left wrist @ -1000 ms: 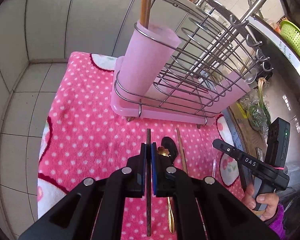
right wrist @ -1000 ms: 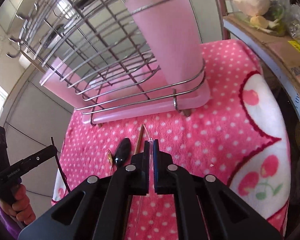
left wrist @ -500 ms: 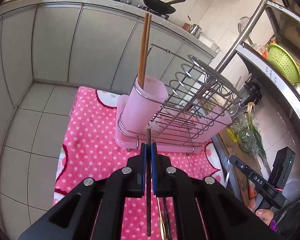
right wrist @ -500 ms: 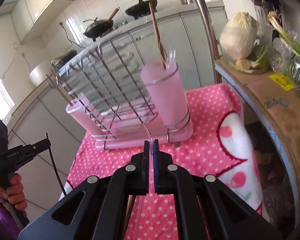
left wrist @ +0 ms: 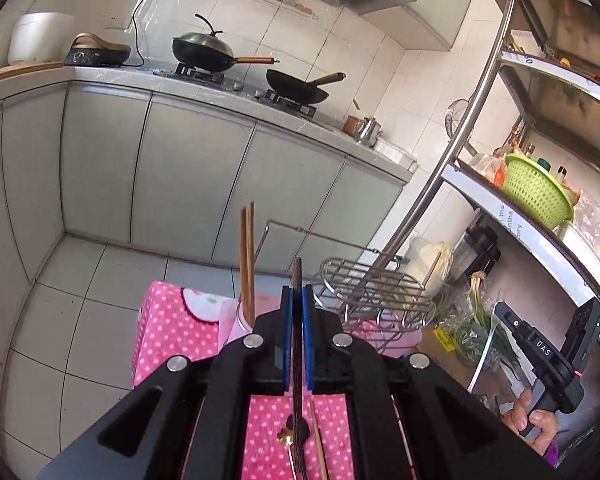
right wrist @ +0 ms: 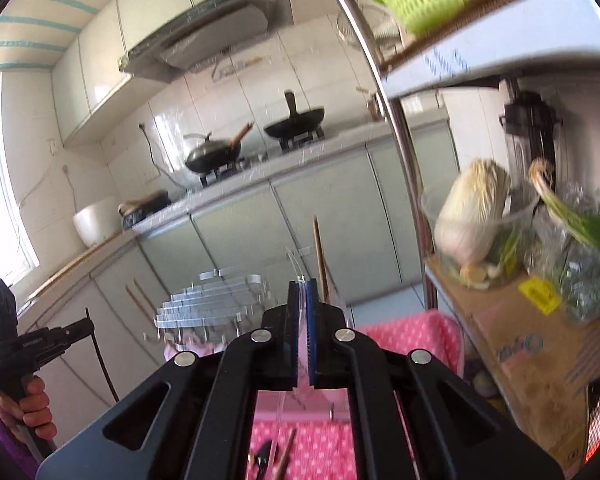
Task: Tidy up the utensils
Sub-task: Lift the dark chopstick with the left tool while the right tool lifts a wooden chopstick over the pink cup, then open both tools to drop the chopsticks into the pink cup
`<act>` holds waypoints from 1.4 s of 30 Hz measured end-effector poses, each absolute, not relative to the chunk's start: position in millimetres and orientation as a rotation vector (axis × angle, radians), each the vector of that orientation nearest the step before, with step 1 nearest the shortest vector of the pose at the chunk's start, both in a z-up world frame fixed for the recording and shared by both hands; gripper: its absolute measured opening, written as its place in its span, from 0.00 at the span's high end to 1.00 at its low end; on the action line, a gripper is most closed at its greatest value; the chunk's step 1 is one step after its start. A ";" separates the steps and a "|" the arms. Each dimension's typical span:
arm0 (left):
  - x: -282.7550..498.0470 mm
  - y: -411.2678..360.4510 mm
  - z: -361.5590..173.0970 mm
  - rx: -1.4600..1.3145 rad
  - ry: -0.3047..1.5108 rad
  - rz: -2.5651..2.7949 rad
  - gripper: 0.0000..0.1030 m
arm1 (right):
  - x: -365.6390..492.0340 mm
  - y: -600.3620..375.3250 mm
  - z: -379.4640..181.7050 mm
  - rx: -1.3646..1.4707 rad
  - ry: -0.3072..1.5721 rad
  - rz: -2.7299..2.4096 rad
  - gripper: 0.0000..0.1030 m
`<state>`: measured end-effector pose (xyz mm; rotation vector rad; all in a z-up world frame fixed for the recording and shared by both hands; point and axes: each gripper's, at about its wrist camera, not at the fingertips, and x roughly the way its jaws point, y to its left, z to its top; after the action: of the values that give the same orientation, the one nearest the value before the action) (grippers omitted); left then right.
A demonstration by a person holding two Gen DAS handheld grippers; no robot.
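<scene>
Utensils in hand, in the rack and on the cloth

A dark chopstick [left wrist: 297, 344] stands near-upright, pinched between blue pads; a clear plastic utensil [right wrist: 302, 320] likewise in the other view. Two brown chopsticks [left wrist: 247, 268] stand in the pink holder [left wrist: 230, 318] at the wire rack [left wrist: 374, 292]'s 9 o'clock end. A gold-tipped spoon [left wrist: 286, 440] and brown chopstick [left wrist: 319, 444] lie on the dotted pink cloth [left wrist: 172, 328].

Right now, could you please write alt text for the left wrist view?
The left gripper is shut on a dark chopstick, raised above a pink dotted cloth. Behind stand a wire rack and a kitchen counter with pans.
</scene>
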<state>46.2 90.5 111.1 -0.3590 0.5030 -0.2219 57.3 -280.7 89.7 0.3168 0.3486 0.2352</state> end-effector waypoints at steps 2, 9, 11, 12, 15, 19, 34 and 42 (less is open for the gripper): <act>50.3 89.6 121.5 -0.360 0.473 -0.216 0.96 | 60.5 -281.9 104.8 0.300 0.281 0.218 0.97; 67.9 85.1 153.0 -0.349 0.358 -0.178 0.96 | 80.4 -276.8 131.3 0.214 0.132 0.162 0.97; 73.7 86.3 156.8 -0.349 0.326 -0.155 0.96 | 86.5 -273.2 134.1 0.194 0.101 0.151 0.97; 77.8 86.1 158.3 -0.344 0.307 -0.137 0.96 | 89.6 -271.0 134.6 0.181 0.078 0.146 0.97; 91.3 86.1 156.6 -0.342 0.282 -0.112 0.96 | 97.7 -263.9 133.5 0.141 0.023 0.126 0.97; 109.1 83.0 145.4 -0.330 0.275 -0.098 0.96 | 119.0 -256.9 123.6 0.114 0.014 0.116 0.97; 136.9 71.2 88.2 -0.275 0.317 -0.088 0.96 | 132.2 -240.6 75.4 0.054 0.081 0.135 0.97; 122.3 74.9 59.9 -0.292 0.379 -0.087 0.96 | 107.7 -252.9 46.3 0.146 0.190 0.143 0.97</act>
<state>122.3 74.9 59.9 -0.2915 0.3793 -0.0873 107.7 -252.9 46.3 0.1461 0.1897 0.1435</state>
